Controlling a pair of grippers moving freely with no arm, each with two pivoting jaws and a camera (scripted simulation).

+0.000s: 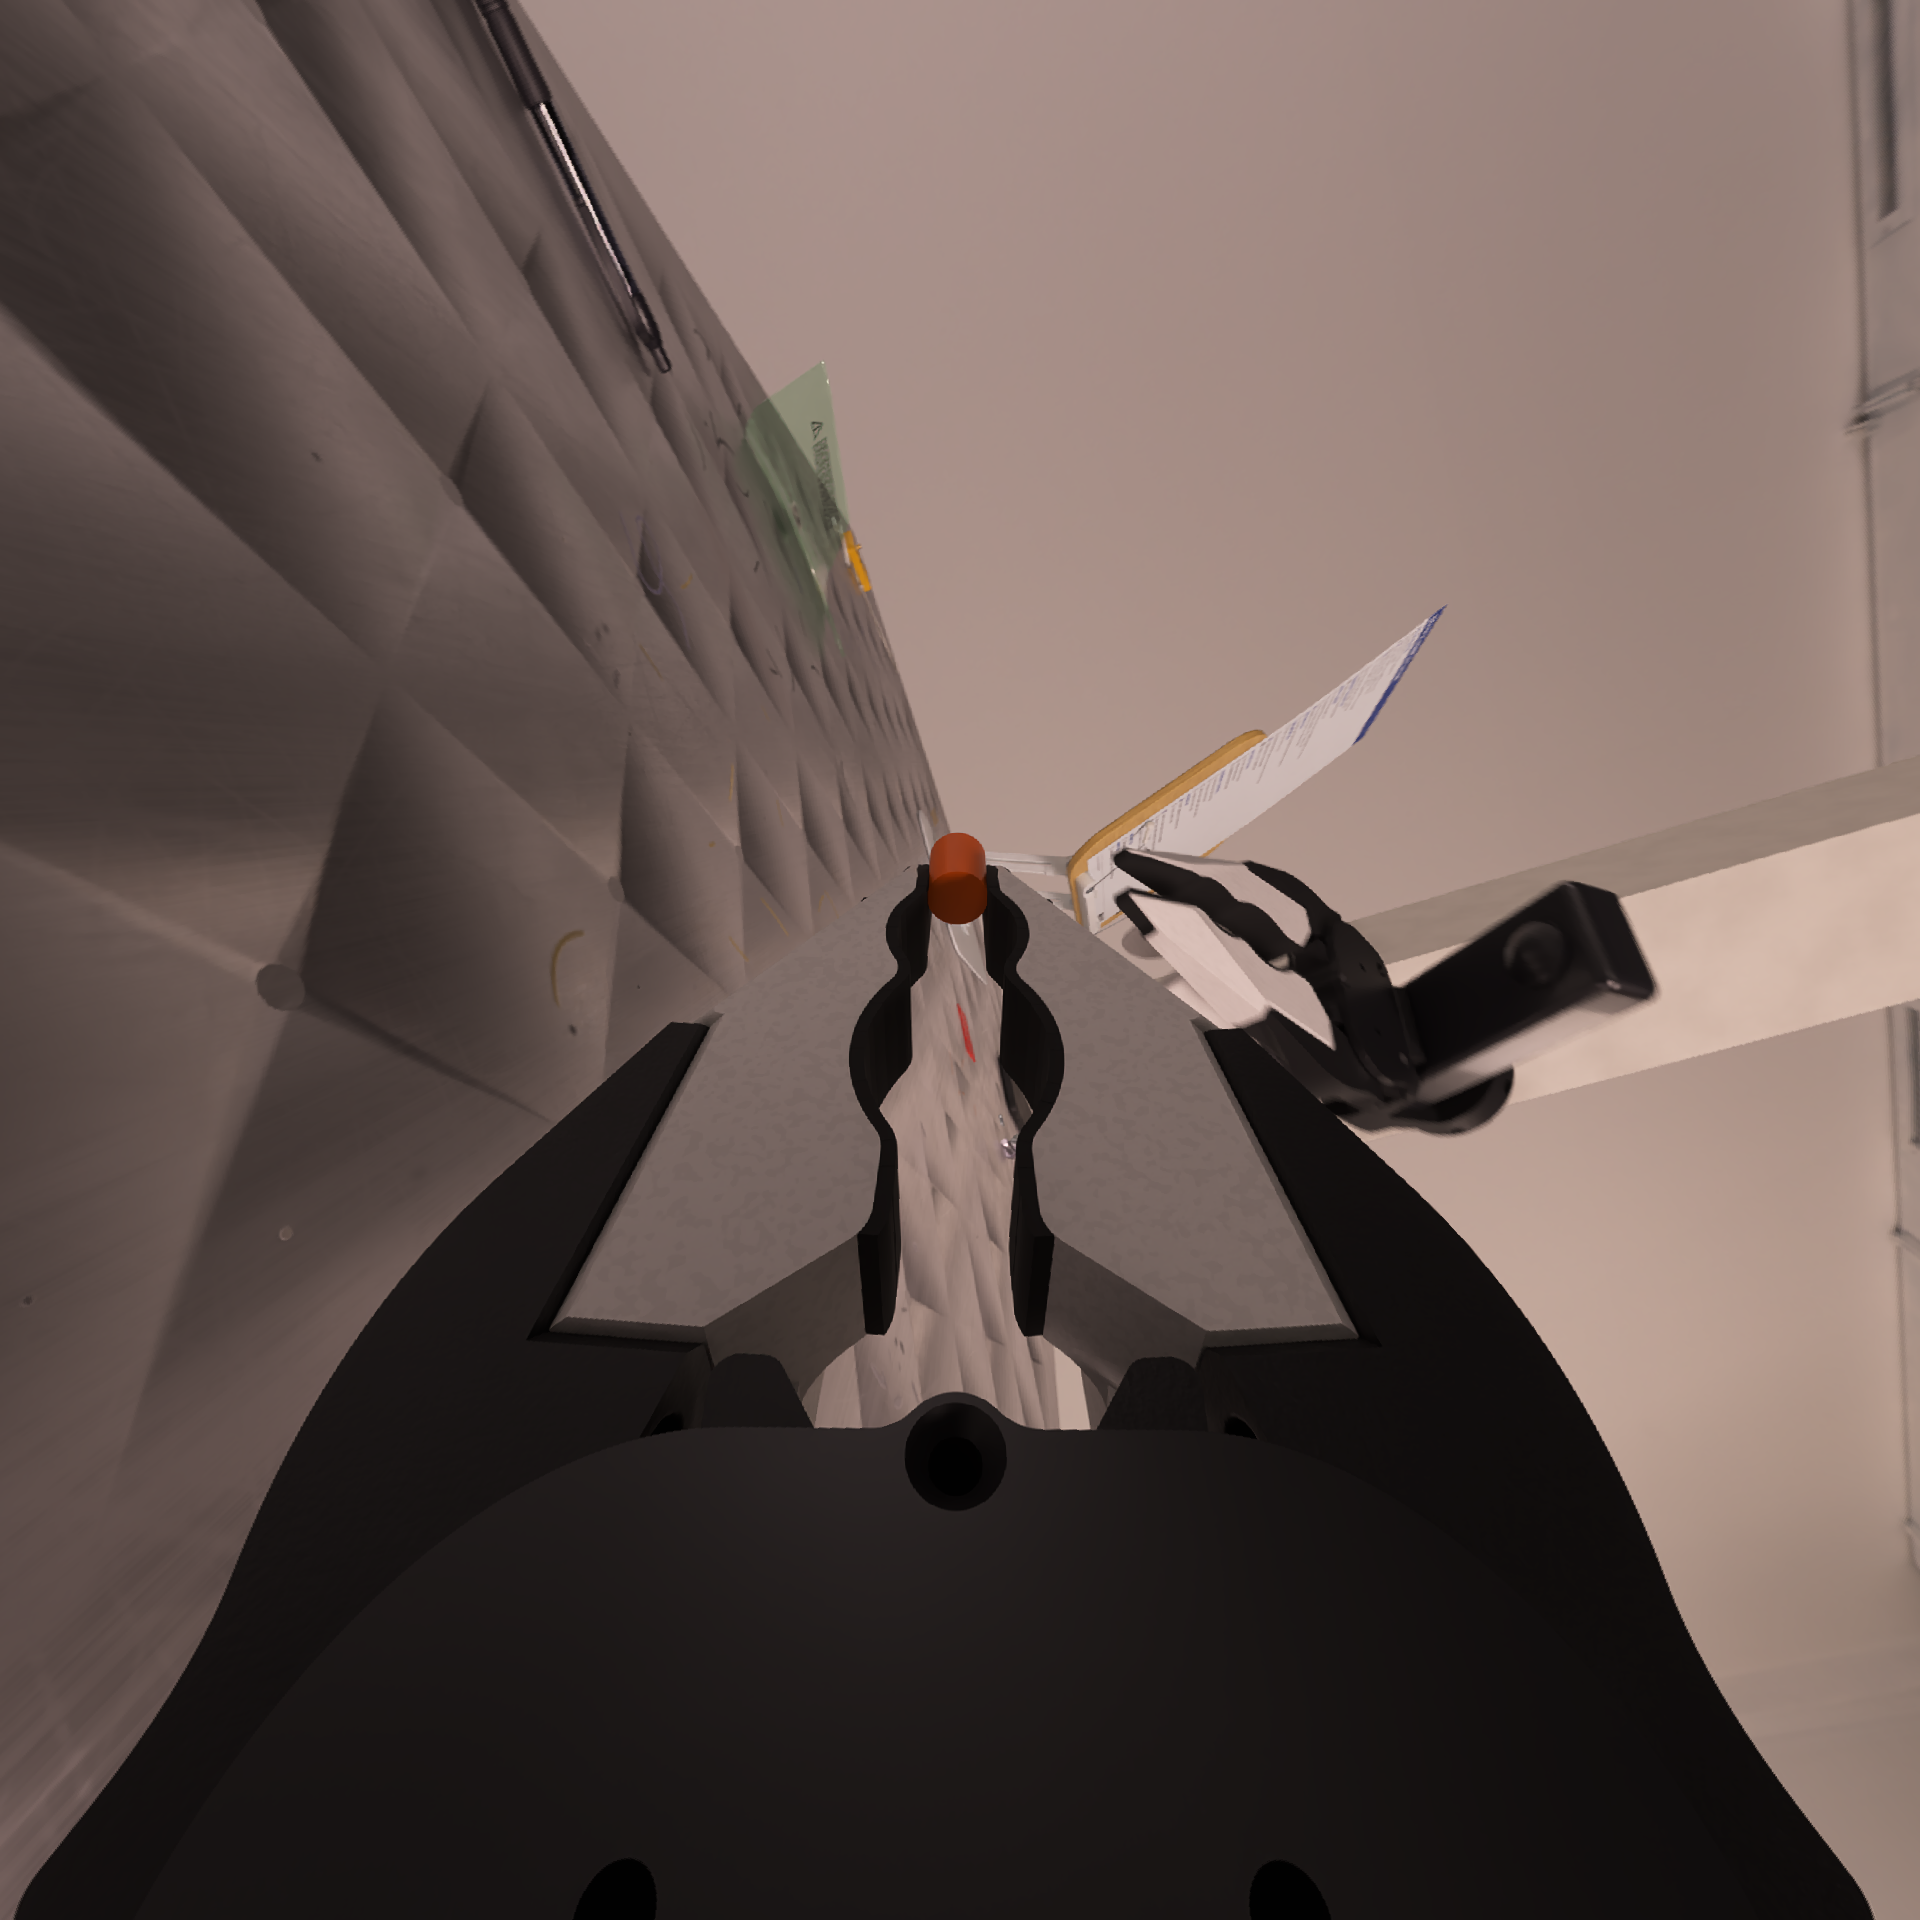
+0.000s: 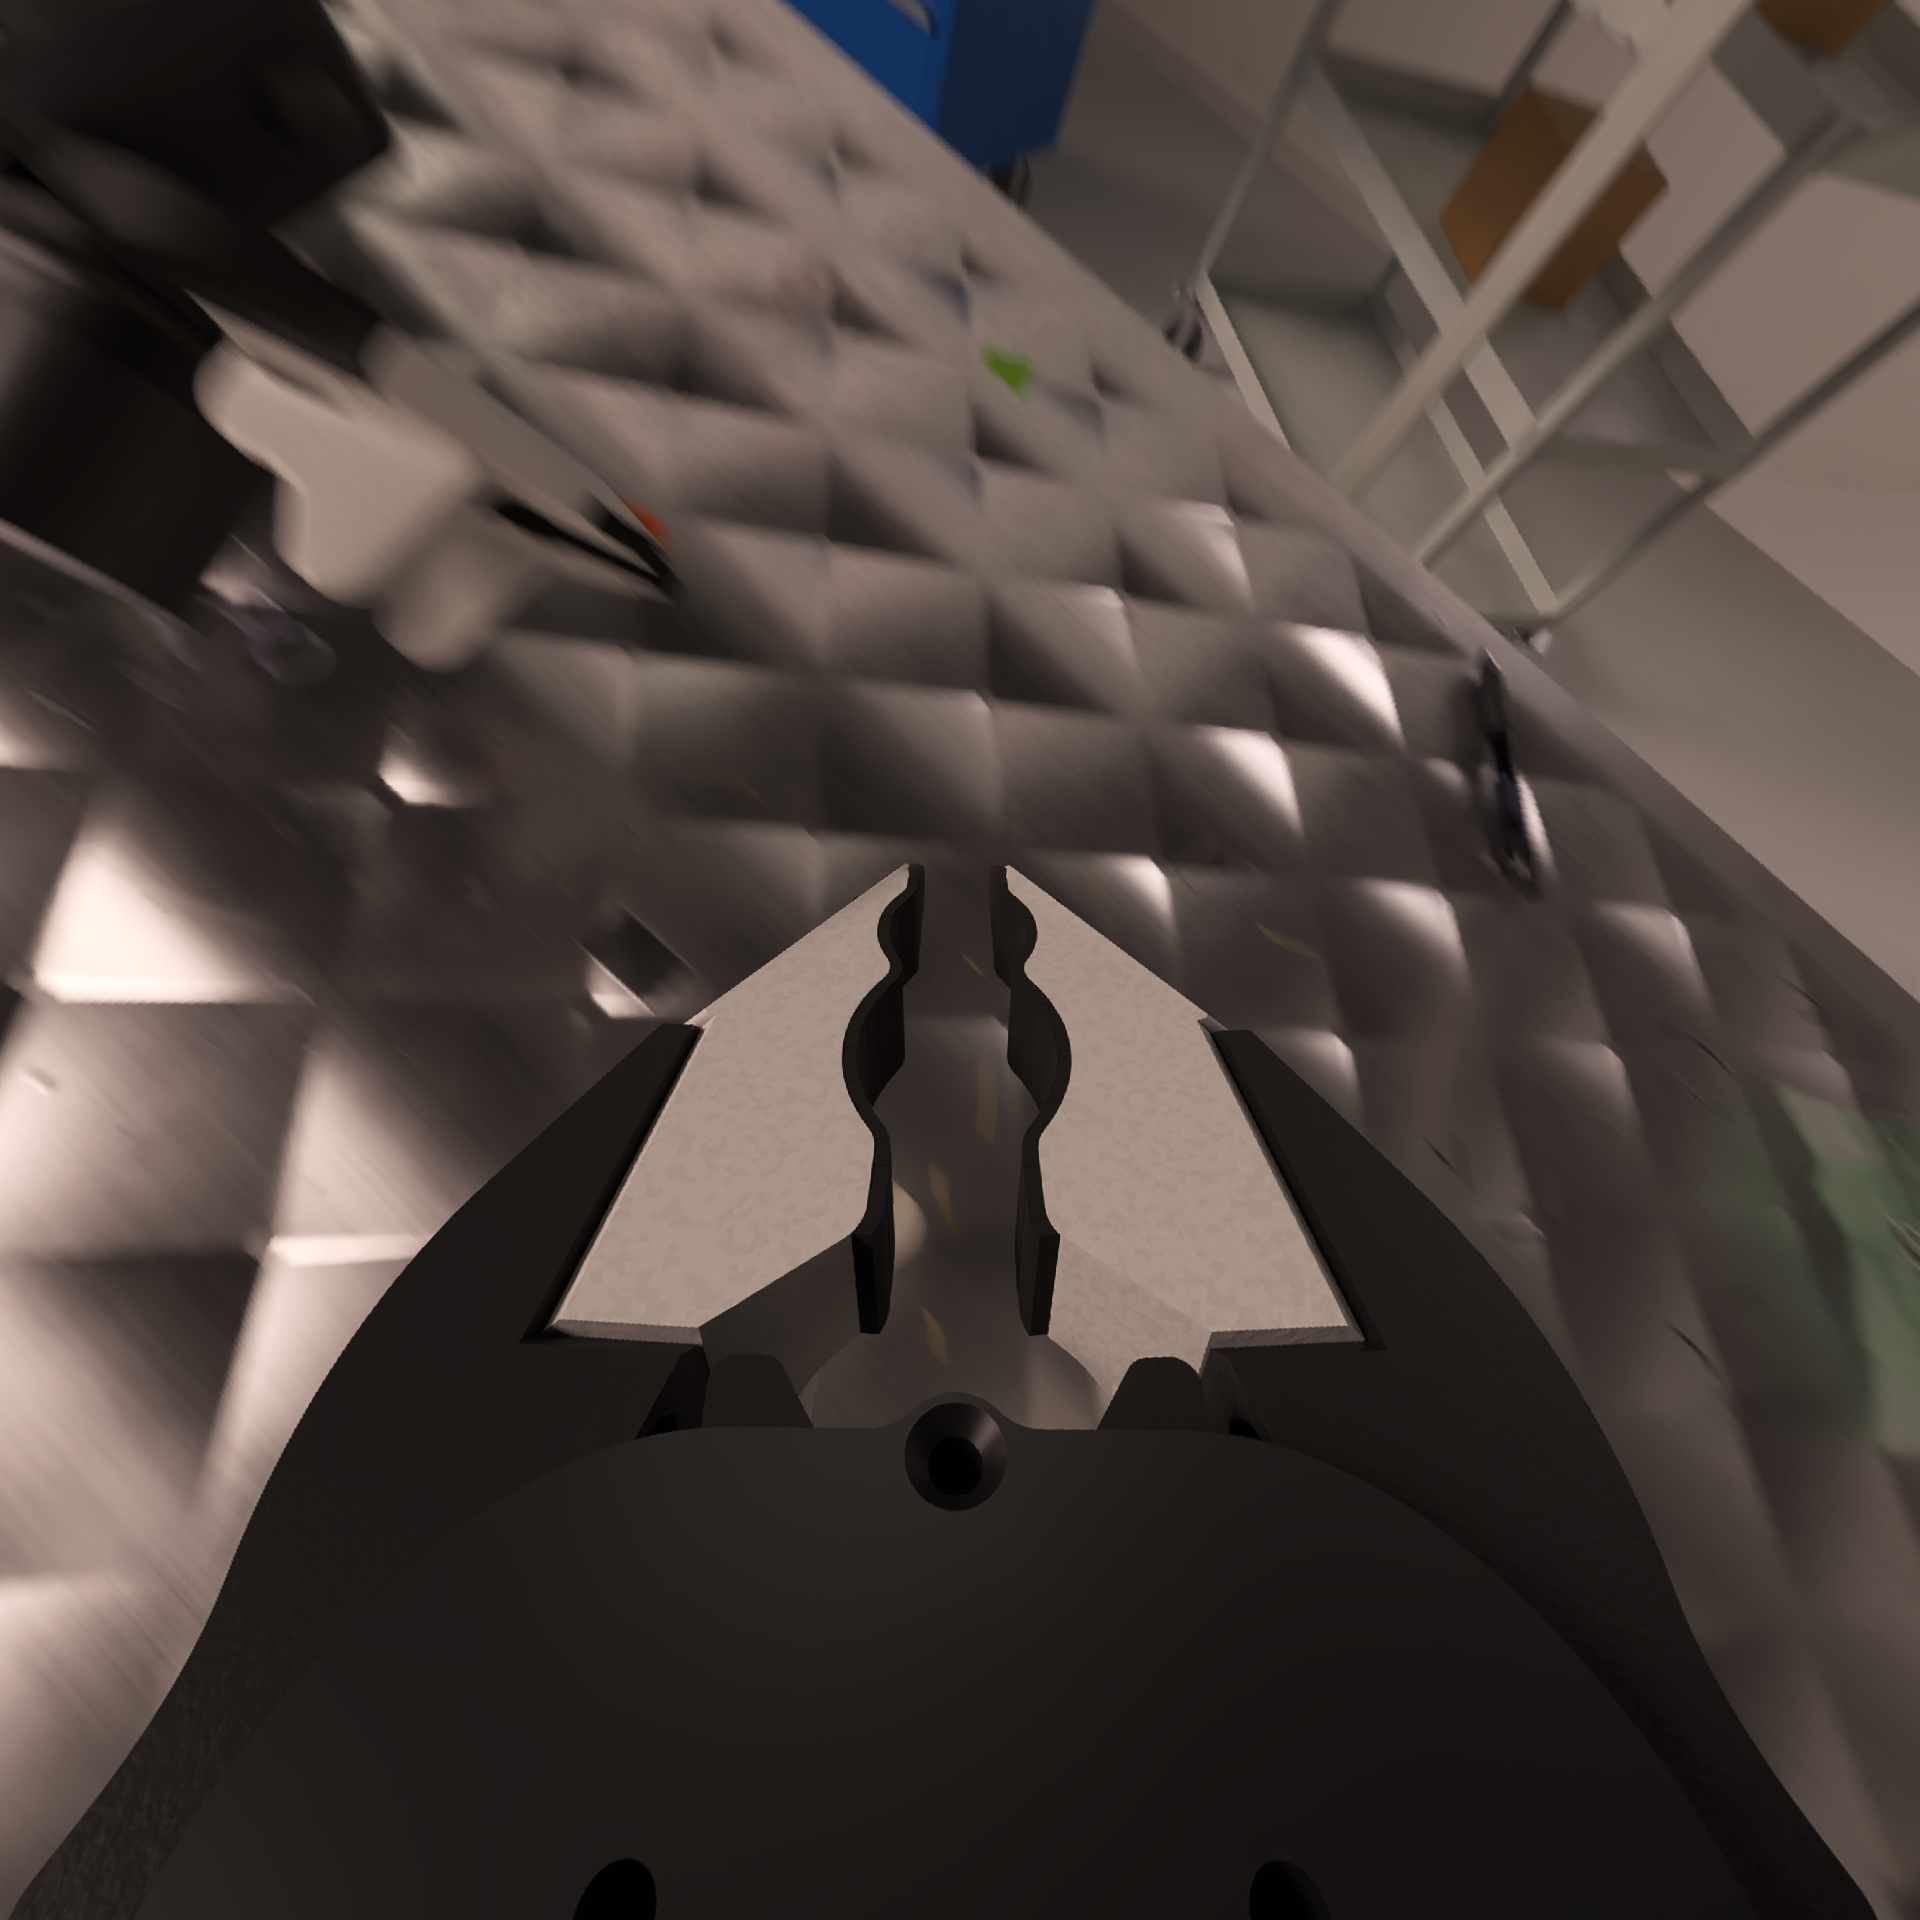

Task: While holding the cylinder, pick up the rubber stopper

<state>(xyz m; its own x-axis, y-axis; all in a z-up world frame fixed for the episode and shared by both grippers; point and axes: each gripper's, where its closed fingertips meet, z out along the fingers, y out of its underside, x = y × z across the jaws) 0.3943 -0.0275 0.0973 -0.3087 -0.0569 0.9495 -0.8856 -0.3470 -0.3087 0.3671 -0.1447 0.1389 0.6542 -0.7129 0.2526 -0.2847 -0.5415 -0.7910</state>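
Observation:
In the left wrist view my left gripper is shut on a short orange-red cylinder, pinched at the very fingertips just above the grey quilted metal table. My right gripper shows to the right, beside a clipboard. In the right wrist view my right gripper hovers over the table. Its jaws stand a narrow gap apart with nothing seen between them. The left gripper shows blurred at upper left with the orange-red piece. I see no separate rubber stopper.
A yellow clipboard with a white paper lies past the right gripper. A green sheet and a metal rod lie farther along the table. A blue box, a dark pen and a shelf rack show in the right wrist view.

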